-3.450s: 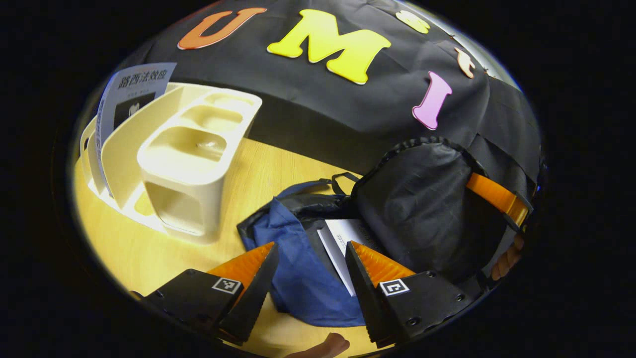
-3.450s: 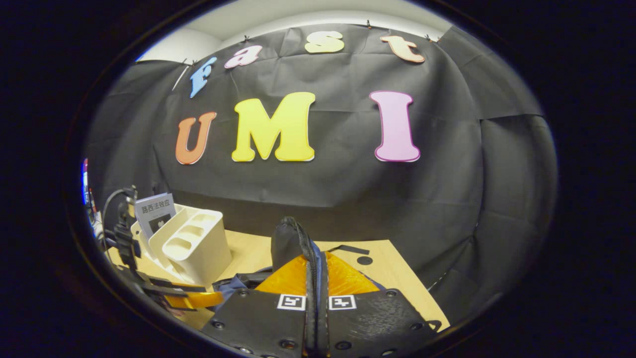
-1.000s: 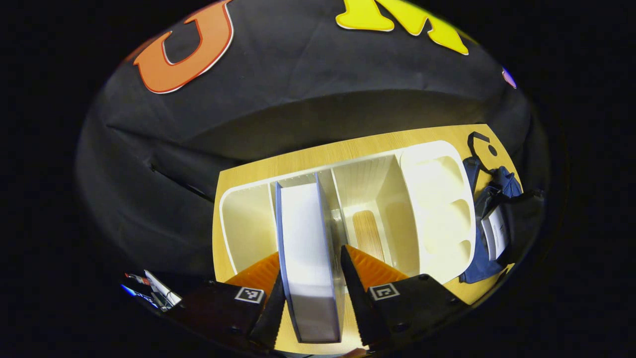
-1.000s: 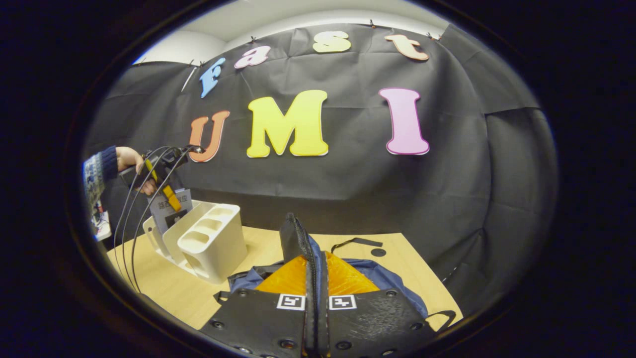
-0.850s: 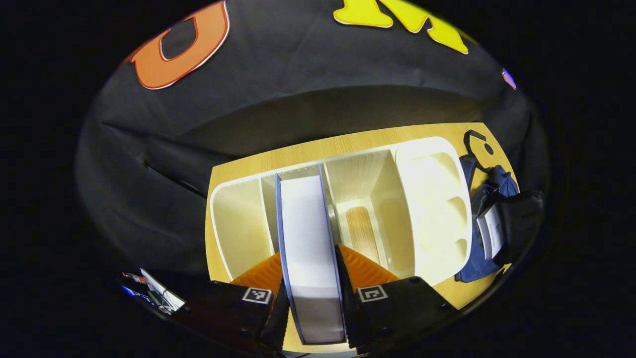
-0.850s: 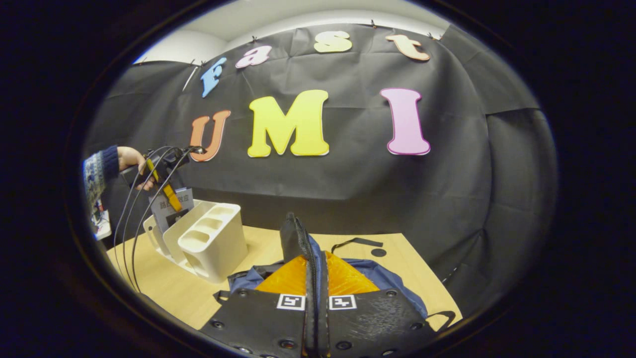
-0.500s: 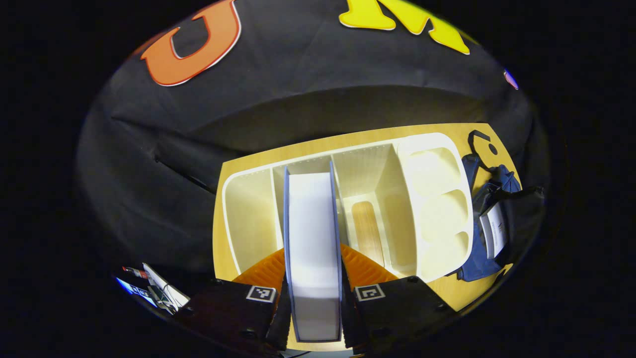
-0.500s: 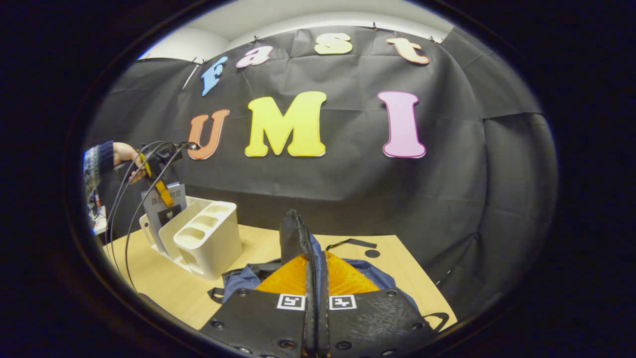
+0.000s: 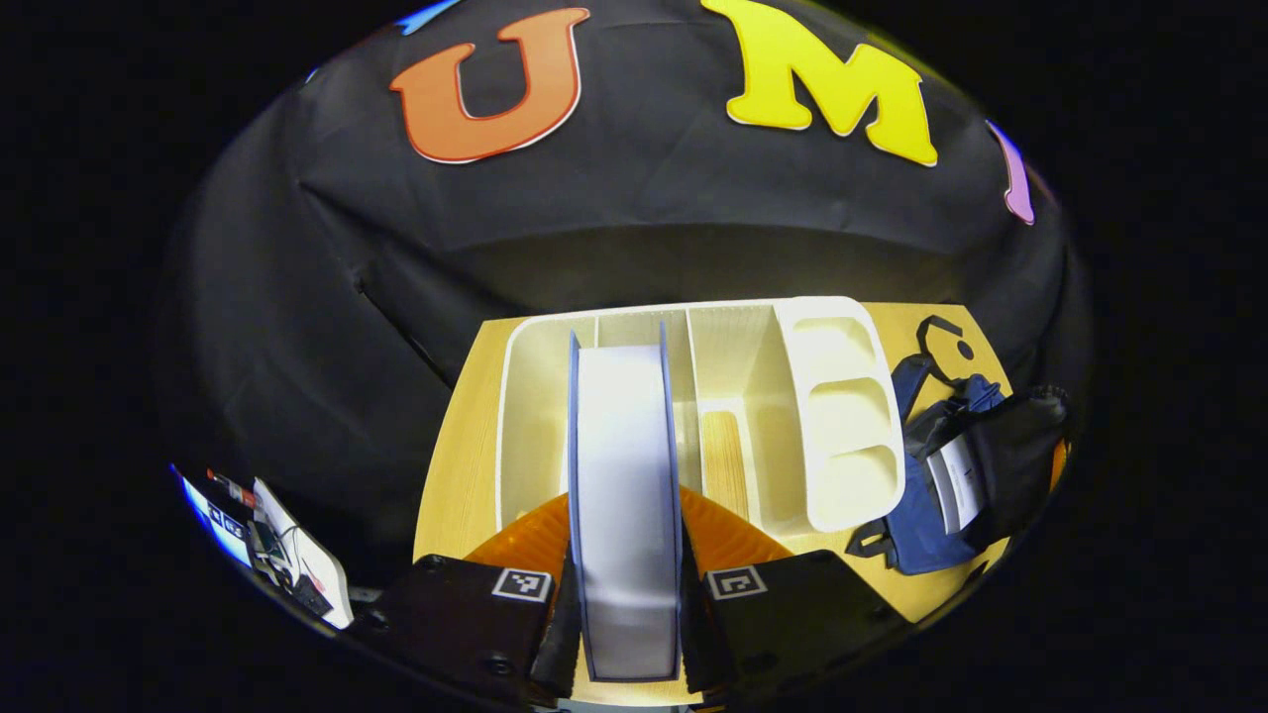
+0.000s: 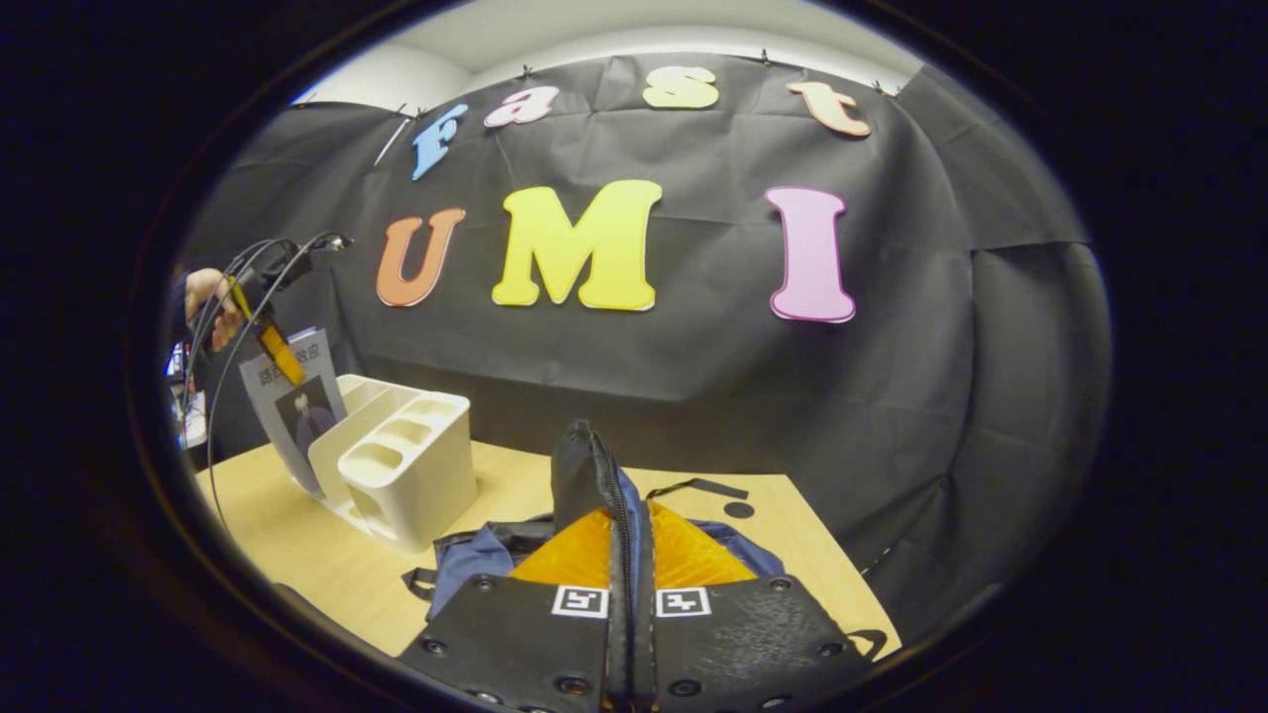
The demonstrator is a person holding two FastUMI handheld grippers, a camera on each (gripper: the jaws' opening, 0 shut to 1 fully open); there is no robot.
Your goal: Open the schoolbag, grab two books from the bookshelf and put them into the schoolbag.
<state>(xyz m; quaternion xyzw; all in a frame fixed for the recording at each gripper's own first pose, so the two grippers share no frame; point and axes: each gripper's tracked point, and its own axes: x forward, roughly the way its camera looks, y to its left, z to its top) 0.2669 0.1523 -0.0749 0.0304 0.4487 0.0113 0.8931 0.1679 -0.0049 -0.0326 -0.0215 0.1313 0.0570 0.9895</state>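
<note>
1. In the left gripper view, the left gripper is clenched on a book, one finger pressed against each cover, with the page edges facing the camera.
2. The book stands upright in a middle slot of the cream bookshelf, which rests on the wooden table.
3. The slot just to the right of the book holds nothing, and the table's wood shows through an opening in its floor.
4. At the right end of the bookshelf is a block with three cup-like wells.
5. Beyond that block the blue schoolbag lies on the table with its black flap raised; a white book shows inside the opening.
6. In the right gripper view, the right gripper is clamped shut on the zipper edge of the flap, both fingers pressing on it and holding it upright above the schoolbag.
7. A black strap lies on the table behind the schoolbag.
8. Farther left in the same view, the bookshelf stands on the table, well apart from the schoolbag.
9. A hand holds the left gripper over the top edge of the book, which leans up out of the far side of the bookshelf.
10. Black cables trail down from that gripper.
</note>
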